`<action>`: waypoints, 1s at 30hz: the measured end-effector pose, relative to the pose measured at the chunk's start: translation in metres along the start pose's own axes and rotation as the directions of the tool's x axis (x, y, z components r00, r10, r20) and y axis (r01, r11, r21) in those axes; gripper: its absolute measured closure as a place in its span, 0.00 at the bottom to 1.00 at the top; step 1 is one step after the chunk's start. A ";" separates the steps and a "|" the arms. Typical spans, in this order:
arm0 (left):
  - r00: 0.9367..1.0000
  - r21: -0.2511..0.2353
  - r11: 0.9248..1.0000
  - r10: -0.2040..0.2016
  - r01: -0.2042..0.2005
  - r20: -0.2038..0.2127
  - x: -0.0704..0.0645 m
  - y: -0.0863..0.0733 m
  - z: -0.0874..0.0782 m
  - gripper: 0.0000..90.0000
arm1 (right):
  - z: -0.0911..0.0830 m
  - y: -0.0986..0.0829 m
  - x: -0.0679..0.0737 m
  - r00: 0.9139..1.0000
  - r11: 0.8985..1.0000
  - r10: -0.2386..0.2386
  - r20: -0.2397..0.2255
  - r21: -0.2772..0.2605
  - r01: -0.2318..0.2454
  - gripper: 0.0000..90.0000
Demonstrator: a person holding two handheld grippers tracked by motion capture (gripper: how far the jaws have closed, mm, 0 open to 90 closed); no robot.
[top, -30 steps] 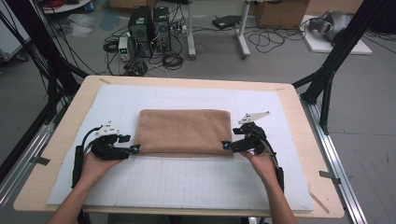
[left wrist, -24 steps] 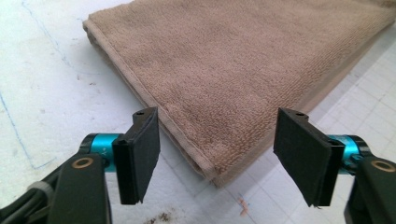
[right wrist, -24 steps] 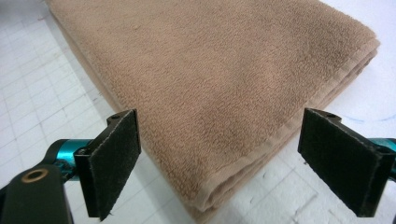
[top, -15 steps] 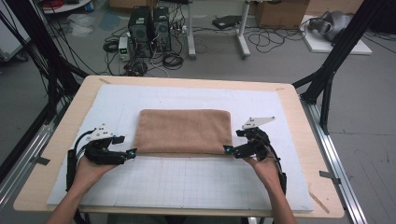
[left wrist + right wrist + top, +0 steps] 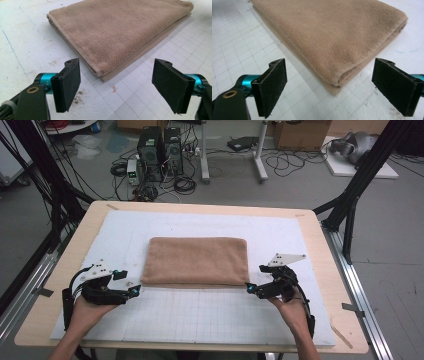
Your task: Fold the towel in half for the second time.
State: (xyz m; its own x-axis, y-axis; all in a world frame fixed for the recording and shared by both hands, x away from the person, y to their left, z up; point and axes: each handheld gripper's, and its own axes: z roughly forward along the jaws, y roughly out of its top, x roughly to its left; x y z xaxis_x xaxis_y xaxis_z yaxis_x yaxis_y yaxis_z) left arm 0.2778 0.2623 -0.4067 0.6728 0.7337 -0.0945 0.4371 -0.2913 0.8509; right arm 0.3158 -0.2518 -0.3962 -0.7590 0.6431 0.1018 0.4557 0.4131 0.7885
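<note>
Lying folded once into a flat rectangle, the tan terry-cloth towel (image 5: pixel 196 260) sits mid-mat on the white gridded foam board (image 5: pixel 200 315); one fold looks done, and further folds may remain. The left gripper (image 5: pixel 131 290) and right gripper (image 5: pixel 251 289) hover just off its near corners, jaws spread wide and holding nothing.

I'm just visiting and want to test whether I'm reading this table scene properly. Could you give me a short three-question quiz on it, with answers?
1. True or false: the left gripper is clamped on the brown towel.
2. How does the towel lie? A) spread in a single layer B) folded flat C) rolled up
3. Fill in: the right gripper points at the towel's near ____ corner.

Key:
1. False; in the left gripper view its jaws stand wide apart, short of the towel.
2. B; stacked layers show at the corner in the right gripper view.
3. Right.
</note>
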 end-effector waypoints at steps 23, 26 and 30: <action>1.000 0.005 1.000 -0.021 0.021 -0.009 -0.007 -0.013 -0.021 0.21 | -0.035 -0.037 -0.005 0.998 0.997 0.057 0.030 -0.054 -0.056 0.13; 1.000 0.002 1.000 -0.022 0.022 -0.007 -0.008 -0.015 -0.023 0.21 | -0.039 -0.037 -0.003 0.998 0.997 0.048 0.034 -0.061 -0.046 0.13; 1.000 0.006 1.000 -0.017 0.017 -0.011 -0.010 -0.017 -0.026 0.21 | -0.043 -0.038 -0.001 0.999 0.997 0.040 0.033 -0.067 -0.038 0.13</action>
State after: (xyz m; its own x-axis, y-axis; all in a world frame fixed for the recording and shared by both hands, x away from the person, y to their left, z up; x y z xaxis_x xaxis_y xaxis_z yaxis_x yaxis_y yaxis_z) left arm 0.2479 0.2765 -0.4068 0.6589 0.7450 -0.1035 0.4522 -0.2824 0.8460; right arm 0.2788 -0.2957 -0.3998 -0.7244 0.6800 0.1130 0.4519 0.3446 0.8228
